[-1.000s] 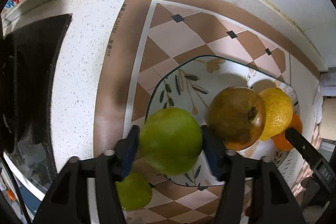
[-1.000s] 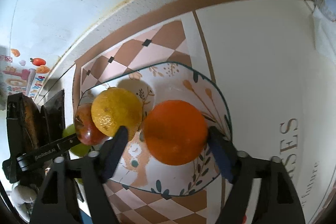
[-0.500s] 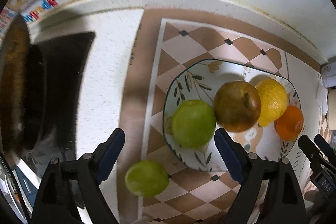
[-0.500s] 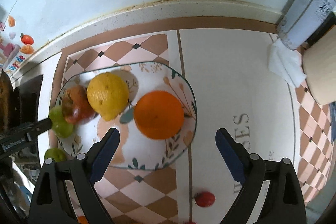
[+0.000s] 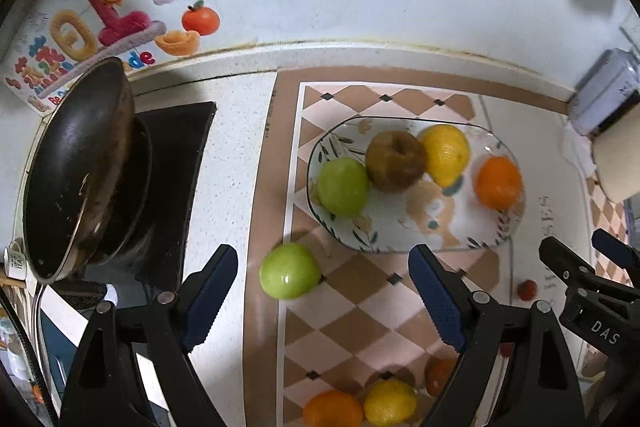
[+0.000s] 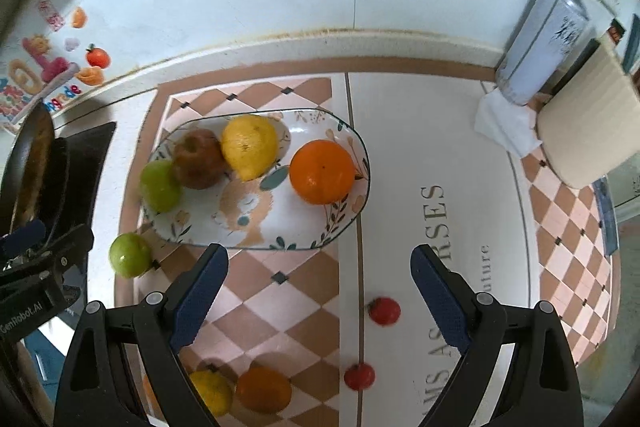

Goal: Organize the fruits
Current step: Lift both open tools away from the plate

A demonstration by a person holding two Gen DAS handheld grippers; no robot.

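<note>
White bench [image 5: 224,187] with a checkered mat [image 6: 256,291] carries the patterned plate [image 6: 280,227]. On the plate: a green apple [image 5: 343,187], a brown apple [image 5: 395,161], a lemon [image 5: 445,154] and an orange [image 6: 322,171]. A second green apple [image 5: 290,270] lies on the mat just beside the plate. Left claw [image 5: 323,297] and right claw [image 6: 318,295] hang above, both released, jaws wide and holding nothing.

Home kitchen (pan [image 5: 80,163] on stove [image 5: 176,167])

Four fruits [image 5: 396,161] in plate [image 5: 408,243], apple [image 5: 290,270] beside
</note>
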